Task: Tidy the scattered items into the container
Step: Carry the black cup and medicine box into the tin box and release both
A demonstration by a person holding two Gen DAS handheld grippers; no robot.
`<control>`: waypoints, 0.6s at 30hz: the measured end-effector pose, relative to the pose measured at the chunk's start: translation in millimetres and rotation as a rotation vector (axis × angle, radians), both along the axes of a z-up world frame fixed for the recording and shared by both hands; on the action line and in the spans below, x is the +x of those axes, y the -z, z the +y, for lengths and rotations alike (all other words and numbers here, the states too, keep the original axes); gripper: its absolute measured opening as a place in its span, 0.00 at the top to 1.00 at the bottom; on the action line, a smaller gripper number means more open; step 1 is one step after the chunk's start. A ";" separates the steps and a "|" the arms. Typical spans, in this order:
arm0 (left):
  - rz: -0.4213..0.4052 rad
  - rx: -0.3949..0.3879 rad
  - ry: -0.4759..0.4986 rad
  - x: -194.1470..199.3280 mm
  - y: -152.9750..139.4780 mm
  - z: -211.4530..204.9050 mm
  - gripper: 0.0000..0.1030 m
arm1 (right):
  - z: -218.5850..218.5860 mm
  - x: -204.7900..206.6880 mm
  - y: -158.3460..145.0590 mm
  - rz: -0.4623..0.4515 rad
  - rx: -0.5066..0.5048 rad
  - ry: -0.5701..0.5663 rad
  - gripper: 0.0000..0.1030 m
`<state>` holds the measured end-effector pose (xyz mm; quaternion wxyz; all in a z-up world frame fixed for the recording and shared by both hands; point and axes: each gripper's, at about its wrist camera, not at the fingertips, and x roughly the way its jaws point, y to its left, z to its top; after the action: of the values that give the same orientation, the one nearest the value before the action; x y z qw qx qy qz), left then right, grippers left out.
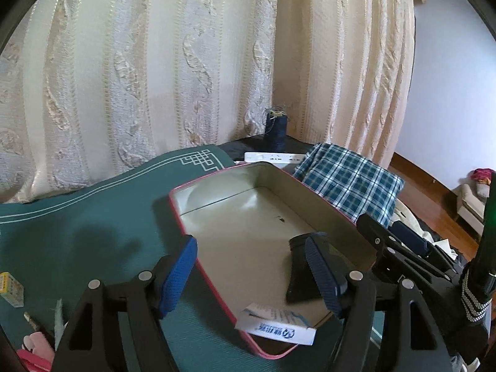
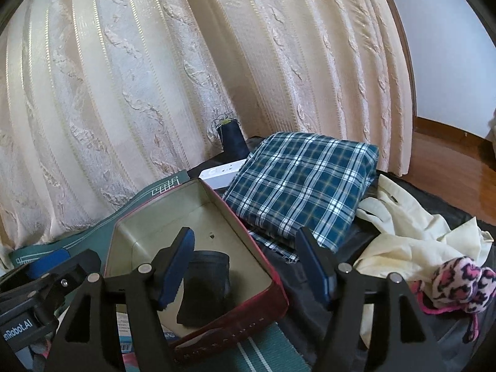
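Observation:
A red-rimmed metal tin with a beige inside lies open on a green mat. A black pouch lies inside it, and a white and blue box leans over its near rim. My left gripper is open above the tin's near end, holding nothing. In the right wrist view the tin and the pouch show again. My right gripper is open and empty over the tin's right wall.
A plaid cloth, cream fabric and a pink leopard-print item lie right of the tin. A white power strip and a dark thread spool sit by the curtain. A small yellow box and pink items lie at left.

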<state>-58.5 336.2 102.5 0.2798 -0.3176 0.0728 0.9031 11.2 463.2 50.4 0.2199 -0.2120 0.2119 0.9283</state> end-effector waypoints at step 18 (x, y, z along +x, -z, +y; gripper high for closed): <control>0.033 -0.009 -0.111 11.6 -2.7 -52.9 0.28 | -6.4 -5.0 4.2 -0.016 0.031 0.001 0.28</control>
<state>-47.0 283.4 105.3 0.2266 -0.3077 0.0639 0.9219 6.2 456.8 46.2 0.2254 -0.2159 0.1955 0.9297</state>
